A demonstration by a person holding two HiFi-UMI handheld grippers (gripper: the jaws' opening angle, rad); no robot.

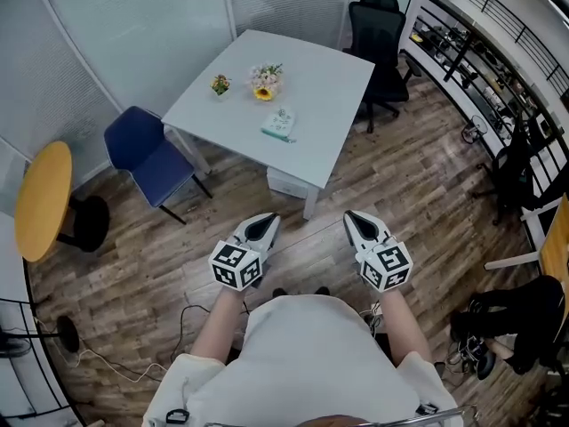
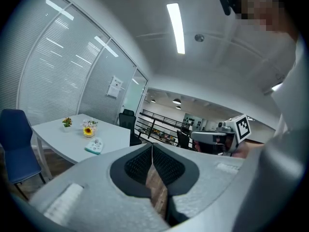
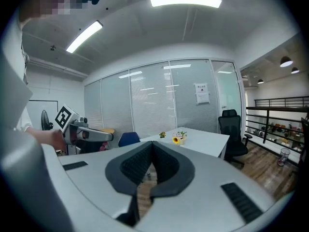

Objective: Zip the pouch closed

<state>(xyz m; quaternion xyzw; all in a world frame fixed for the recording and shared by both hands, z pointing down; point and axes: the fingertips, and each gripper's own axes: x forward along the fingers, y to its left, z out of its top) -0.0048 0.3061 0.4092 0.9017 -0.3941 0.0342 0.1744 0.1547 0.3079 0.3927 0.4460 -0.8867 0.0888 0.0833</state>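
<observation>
Pouch, pale teal, is lying on the white counter, toward the counter's near side and just beside the flowers. Its zip is showing too small to make out. The left gripper and right gripper are hovering well short of the counter over the wood floor, each with its jaws pressed together on nothing.
</observation>
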